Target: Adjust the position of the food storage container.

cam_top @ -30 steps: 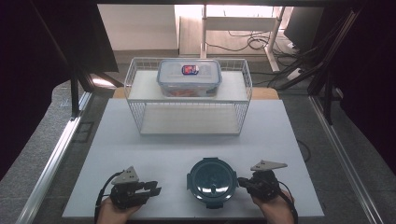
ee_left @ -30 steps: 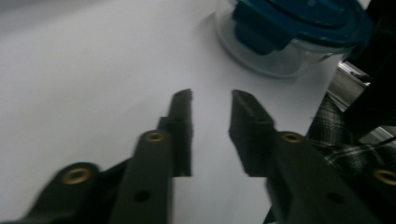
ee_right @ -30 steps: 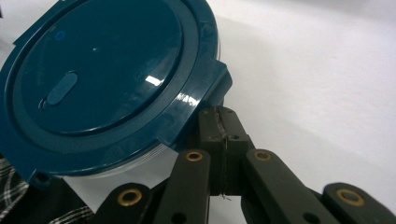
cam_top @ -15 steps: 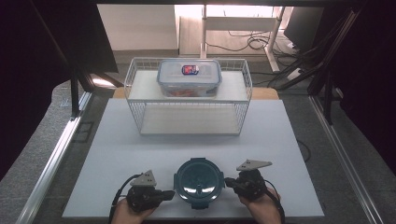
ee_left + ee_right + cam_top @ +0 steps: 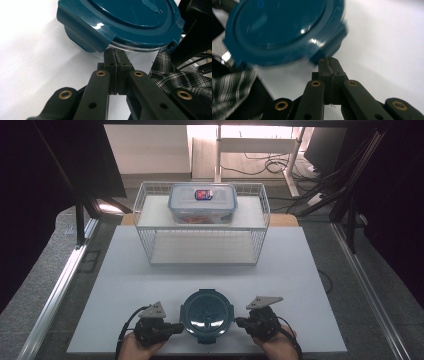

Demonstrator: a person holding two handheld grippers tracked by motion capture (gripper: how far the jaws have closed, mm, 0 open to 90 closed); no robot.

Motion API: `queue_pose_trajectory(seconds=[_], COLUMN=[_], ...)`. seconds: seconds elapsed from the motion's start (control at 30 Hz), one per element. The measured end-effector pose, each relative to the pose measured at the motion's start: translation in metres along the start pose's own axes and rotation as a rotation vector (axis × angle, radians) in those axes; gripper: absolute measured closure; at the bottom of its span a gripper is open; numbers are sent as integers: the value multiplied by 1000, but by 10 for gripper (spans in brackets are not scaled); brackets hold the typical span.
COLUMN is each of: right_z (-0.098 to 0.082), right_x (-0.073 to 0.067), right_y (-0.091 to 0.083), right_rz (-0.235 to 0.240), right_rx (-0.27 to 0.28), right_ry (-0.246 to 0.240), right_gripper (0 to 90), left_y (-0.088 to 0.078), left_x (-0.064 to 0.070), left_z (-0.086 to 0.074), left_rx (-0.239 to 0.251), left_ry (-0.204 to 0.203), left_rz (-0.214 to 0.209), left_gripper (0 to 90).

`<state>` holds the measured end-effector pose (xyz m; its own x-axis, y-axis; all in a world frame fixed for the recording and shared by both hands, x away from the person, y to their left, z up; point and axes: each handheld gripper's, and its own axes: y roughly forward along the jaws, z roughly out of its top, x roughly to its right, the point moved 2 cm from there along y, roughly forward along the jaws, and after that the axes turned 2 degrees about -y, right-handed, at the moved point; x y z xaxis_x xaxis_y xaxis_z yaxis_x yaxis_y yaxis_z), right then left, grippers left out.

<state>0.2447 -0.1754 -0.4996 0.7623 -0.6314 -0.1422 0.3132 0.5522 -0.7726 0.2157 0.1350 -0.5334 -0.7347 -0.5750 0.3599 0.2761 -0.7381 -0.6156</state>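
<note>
A round container with a dark teal lid (image 5: 206, 315) sits on the white table near the front edge, between my two grippers. My left gripper (image 5: 179, 326) is shut, and its tips touch the container's left side. In the left gripper view the shut left gripper (image 5: 115, 53) sits just under a lid latch of the teal container (image 5: 130, 20). My right gripper (image 5: 239, 321) is also shut, against the container's right side. In the right gripper view the right gripper (image 5: 329, 62) meets a latch of the blurred teal container (image 5: 284, 27).
A white wire rack (image 5: 150, 240) stands at the back of the table. On top of it rests a clear rectangular box with a blue-rimmed lid (image 5: 202, 202). Dark frame posts (image 5: 80, 220) flank the table. A checked sleeve (image 5: 180, 80) lies close behind the container.
My right gripper has moved left against the teal container, which has slid left with it. The left gripper has edged right until its tips meet the container.
</note>
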Motion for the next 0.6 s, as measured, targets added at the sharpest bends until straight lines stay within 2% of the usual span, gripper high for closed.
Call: queue_pose_trajectory(seconds=[0.1,0.2,0.3,0.4,0.53,0.6], right_z=[-3,2,3,6,13,17], right_x=[-7,-11,-10,-6,-5,-5], right_y=[1,7,18,22,28,32], right_rz=[54,59,23,38,31,39], right_rx=[-14,-24,-52,-49,-47,-44], right_ry=[-8,-31,-54,-36,-50,-49], right_gripper=[891,891,891,891,891,891], left_y=[0,1,2,2,0,-3], left_x=[0,-1,-2,-7,-13,-20], left_z=[0,1,1,2,3,4], left_rx=[0,-2,-13,-16,-9,-4], left_ry=[-2,-5,-3,-14,-28,-35], left_rz=[3,6,15,32,43,72], left_gripper=[892,894,894,894,894,894])
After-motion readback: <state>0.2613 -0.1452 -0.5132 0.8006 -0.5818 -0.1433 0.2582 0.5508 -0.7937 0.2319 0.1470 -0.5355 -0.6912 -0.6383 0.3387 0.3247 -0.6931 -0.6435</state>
